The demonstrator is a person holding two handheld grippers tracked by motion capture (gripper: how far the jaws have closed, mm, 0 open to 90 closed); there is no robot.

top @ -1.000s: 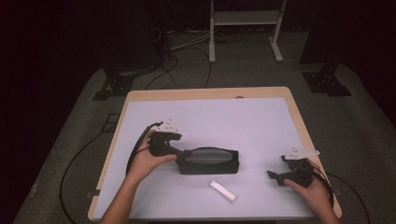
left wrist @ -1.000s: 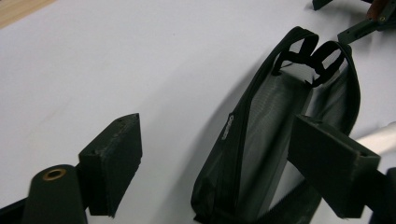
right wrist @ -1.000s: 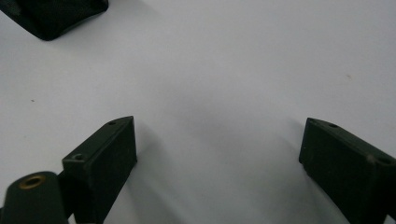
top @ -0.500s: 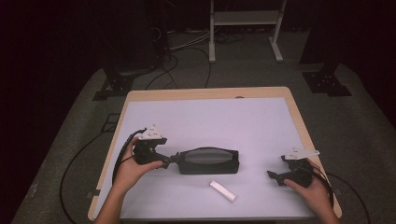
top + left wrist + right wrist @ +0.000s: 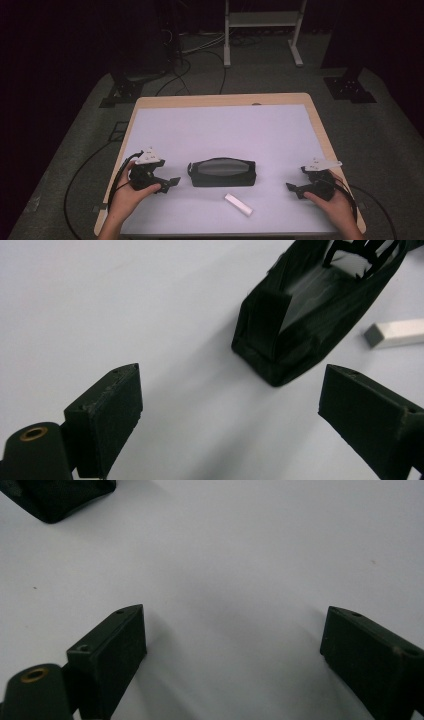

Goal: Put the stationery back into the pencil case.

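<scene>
A bench (image 5: 150,130) with a pale top and two things lying on it

We see a light wooden rim framing the white surface. A black zipped pouch (image 5: 222,172) lies lengthwise near the front middle, its near end also showing in the left gripper view (image 5: 300,325). Just in front of it, towards the right and apart from it, lies a small white bar (image 5: 238,205), angled, with a grey end (image 5: 395,333).

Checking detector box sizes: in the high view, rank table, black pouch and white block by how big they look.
1. table
2. black pouch
3. white block
All three differ plainly; none is close enough to the next to leave the order unsure.
</scene>
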